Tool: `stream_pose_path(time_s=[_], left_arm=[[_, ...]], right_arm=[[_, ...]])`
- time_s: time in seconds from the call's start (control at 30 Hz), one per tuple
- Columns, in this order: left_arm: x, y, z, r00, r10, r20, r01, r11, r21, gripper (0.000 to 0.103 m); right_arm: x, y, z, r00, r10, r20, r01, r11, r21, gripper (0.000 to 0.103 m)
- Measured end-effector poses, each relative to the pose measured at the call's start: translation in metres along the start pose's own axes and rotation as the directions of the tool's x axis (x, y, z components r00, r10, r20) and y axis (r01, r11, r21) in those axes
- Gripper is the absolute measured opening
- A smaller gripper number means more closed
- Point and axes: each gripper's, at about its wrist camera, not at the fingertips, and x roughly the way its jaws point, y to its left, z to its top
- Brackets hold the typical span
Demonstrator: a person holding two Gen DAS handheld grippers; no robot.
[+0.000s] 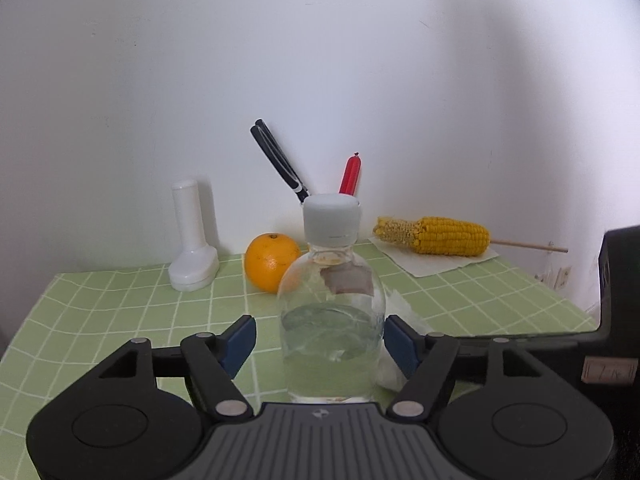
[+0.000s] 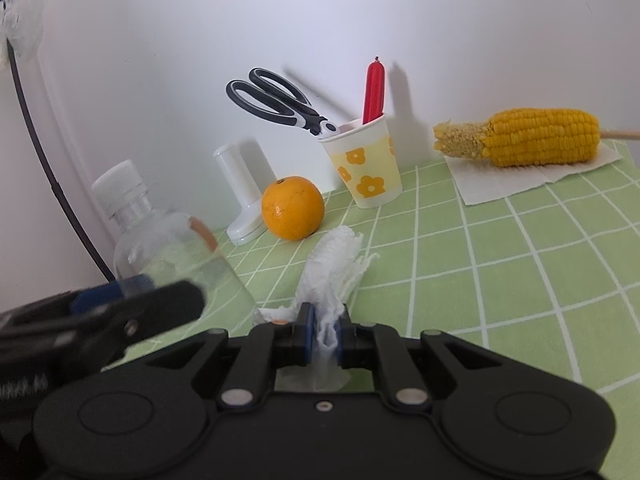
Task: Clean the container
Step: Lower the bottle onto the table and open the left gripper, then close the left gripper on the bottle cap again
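No legible text, not even on the bottle's (image 1: 332, 312) torn label

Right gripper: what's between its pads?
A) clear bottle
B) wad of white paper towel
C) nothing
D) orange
B: in the right wrist view the right gripper is pinched shut on the white paper towel, while the clear bottle stands off to its left.

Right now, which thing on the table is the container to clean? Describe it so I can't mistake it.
On the green checked tablecloth, look in front of the orange. The container is the clear bottle standing between the left tool's blue pads. Its neighbours are opaque; only it is see-through, with a white cap.
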Motion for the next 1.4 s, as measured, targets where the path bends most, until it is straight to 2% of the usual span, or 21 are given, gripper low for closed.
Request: stream_pose_path(time_s=[0.57,1.0,1.07,1.13,1.23,1.4], left_arm=[[-0.015,0.03,-0.004,0.995,0.089,-0.047,-0.092,0.994,-0.057,0.072],[-0.012,0.053,0.0,0.982,0.181,-0.062,-0.188,0.971,-0.147,0.071],[-0.019,0.053,0.003,0.985,0.164,-0.045,-0.17,0.969,-0.177,0.071],[-0.025,0.051,0.009,0.993,0.119,-0.014,-0.119,0.975,-0.19,0.071],[-0.025,0.038,0.02,0.997,0.069,0.02,-0.066,0.989,-0.132,0.071],[-0.005,0.022,0.034,0.997,0.079,0.022,-0.076,0.993,-0.096,0.071]], right_arm=[[0.001,-0.002,0.001,1.0,0.01,-0.003,-0.01,1.0,0.012,0.011],[0.001,-0.002,0.001,1.0,0.014,-0.003,-0.014,1.0,0.02,0.011],[0.001,-0.003,0.001,1.0,0.016,-0.003,-0.015,1.0,0.022,0.011],[0.002,-0.004,0.001,1.0,0.02,-0.004,-0.019,0.999,0.029,0.011],[0.002,-0.005,0.001,1.0,0.026,-0.004,-0.026,0.999,0.041,0.011],[0.002,-0.007,0.002,0.999,0.032,-0.005,-0.032,0.998,0.048,0.011]])
